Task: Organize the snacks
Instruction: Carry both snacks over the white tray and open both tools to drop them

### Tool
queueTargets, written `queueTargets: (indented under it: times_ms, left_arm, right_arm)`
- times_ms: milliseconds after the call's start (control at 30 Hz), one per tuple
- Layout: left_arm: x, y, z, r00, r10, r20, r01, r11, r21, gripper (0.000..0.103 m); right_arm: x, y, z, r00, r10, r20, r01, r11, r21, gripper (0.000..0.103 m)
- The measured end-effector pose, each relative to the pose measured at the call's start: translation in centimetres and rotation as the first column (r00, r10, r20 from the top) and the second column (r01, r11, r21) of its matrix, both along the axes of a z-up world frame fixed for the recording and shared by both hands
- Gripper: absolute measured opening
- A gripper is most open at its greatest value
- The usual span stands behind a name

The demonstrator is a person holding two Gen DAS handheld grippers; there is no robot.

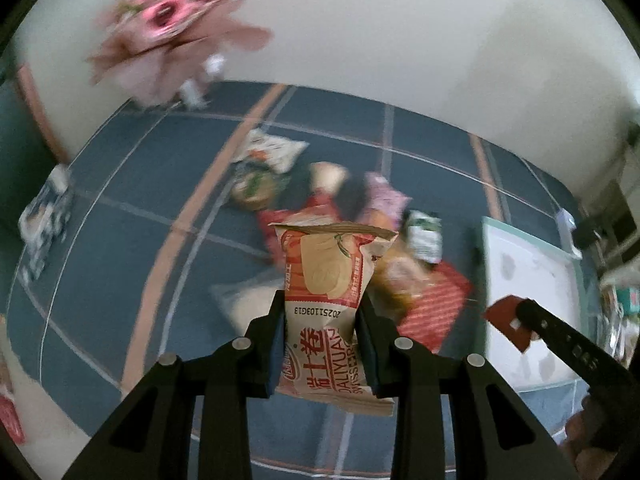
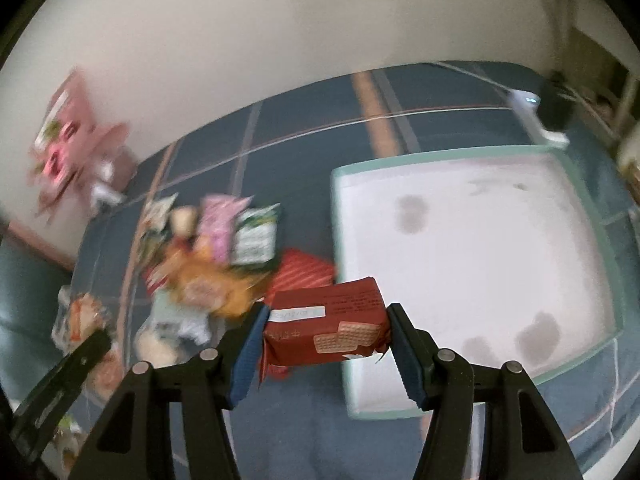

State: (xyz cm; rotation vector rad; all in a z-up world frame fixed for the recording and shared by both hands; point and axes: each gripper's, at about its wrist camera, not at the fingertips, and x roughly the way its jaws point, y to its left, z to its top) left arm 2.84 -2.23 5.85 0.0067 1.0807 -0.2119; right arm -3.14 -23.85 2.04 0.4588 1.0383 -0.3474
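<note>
My left gripper (image 1: 322, 312) is shut on a red-and-white Swiss roll packet (image 1: 326, 280), held upright above the table. Behind it lies a pile of snack packets (image 1: 352, 208). My right gripper (image 2: 324, 324) is shut on a dark red wafer packet (image 2: 326, 322), held at the near left corner of a white tray with a teal rim (image 2: 340, 216). The tray (image 1: 486, 264) also shows at the right of the left wrist view, with the right gripper and its red packet (image 1: 508, 320) over it. The snack pile (image 2: 216, 248) lies left of the tray.
The table has a blue cloth with orange and white stripes (image 1: 132, 184). A pink bouquet (image 1: 168, 20) stands at the back left by the wall. A blue-white packet (image 1: 44, 216) lies at the far left. A white device (image 2: 532, 112) sits behind the tray.
</note>
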Motion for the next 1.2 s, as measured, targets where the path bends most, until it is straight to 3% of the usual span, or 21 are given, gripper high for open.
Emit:
queueTargets:
  times_ms: [300, 633, 833, 1200]
  left_arm:
    - [0.1, -11.1, 1.3, 0.978, -0.205, 0.041, 0.206, 0.978, -0.017, 0.034]
    - [1.0, -20.8, -3.0, 0.936, -0.352, -0.005, 0.352, 0.936, -0.01, 0.034]
    - [1.7, -24.0, -5.3, 0.919, -0.393, -0.013, 0.393, 0.92, -0.005, 0.034]
    - [2.8, -25.8, -8.4, 0.912, -0.407, -0.04, 0.408, 0.913, 0.01, 0.034]
  right_arm:
    - [-2.5, -7.6, -0.9, 0.98, -0.198, 0.016, 0.198, 0.98, -0.01, 0.063]
    - [-3.7, -13.9, -1.8, 0.949, -0.313, 0.02, 0.314, 0.949, -0.043, 0.063]
    - [-4.0, -16.4, -2.6, 0.935, -0.353, 0.029, 0.354, 0.934, -0.046, 0.063]
    - [-3.9, -18.5, -3.0, 0.916, -0.398, 0.051, 0.4, 0.915, -0.052, 0.063]
